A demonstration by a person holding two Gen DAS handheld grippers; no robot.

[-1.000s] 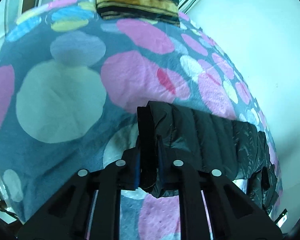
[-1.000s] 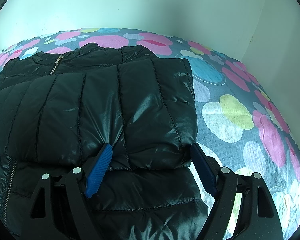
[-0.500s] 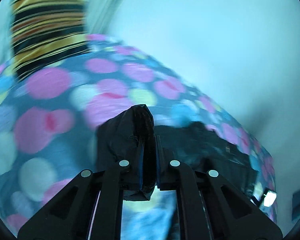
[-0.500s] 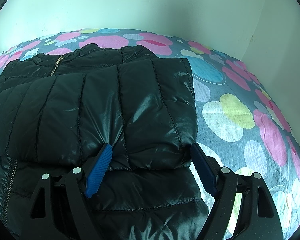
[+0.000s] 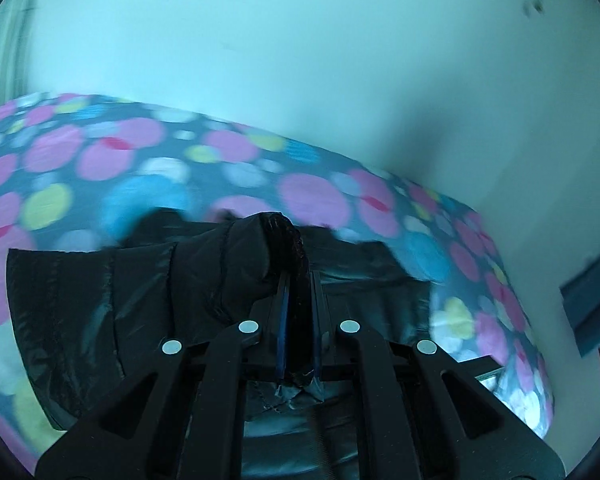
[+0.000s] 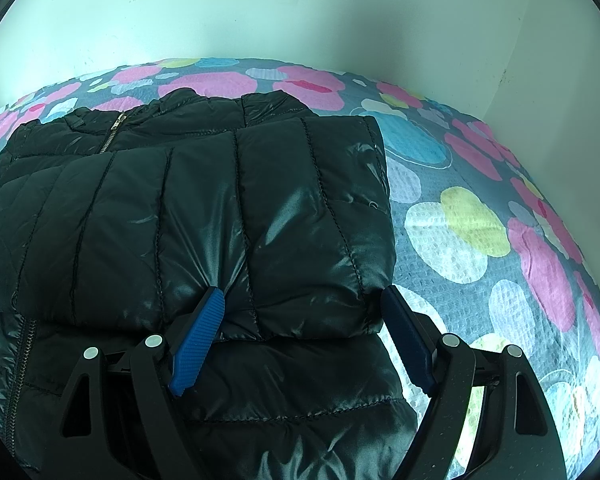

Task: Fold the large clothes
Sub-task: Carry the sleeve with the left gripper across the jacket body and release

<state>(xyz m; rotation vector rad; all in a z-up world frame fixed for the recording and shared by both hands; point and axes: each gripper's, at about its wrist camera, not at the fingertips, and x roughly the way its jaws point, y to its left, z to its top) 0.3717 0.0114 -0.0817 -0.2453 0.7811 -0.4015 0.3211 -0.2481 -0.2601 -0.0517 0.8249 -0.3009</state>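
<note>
- Over on the left, the left gripper [image 5: 298,296] has its jaws pressed together on a sleeve cuff [image 5: 284,240], the dark ribbed end poking up between the fingers, lifted over the rest of the jacket [image 5: 100,304].
- That jacket looks light and puffy, I'd say: quilted, shiny, air-filled, so it should spring back after a fold and slide on itself. A pinch at a stitched edge like that cuff seems the safest hold; the slick panels would likely slip away.
- Moving right, the right gripper [image 6: 302,316] sits with jaws spread wide, straddling the folded-over sleeve [image 6: 284,216] that lies across the jacket's body; its fingers [image 6: 198,338] touch the fabric but pinch nothing.
- The zip [image 6: 114,132] runs up towards the collar at the far side, front facing up.
- The whole thing lies flat on a bed cover [image 6: 480,240] of grey with pink, blue and yellow-green spots; soft underneath, I'd guess, so pressing a crease will sink a little.
- Beyond it, pale bare walls [image 6: 300,8] meet in a corner on the right.
</note>
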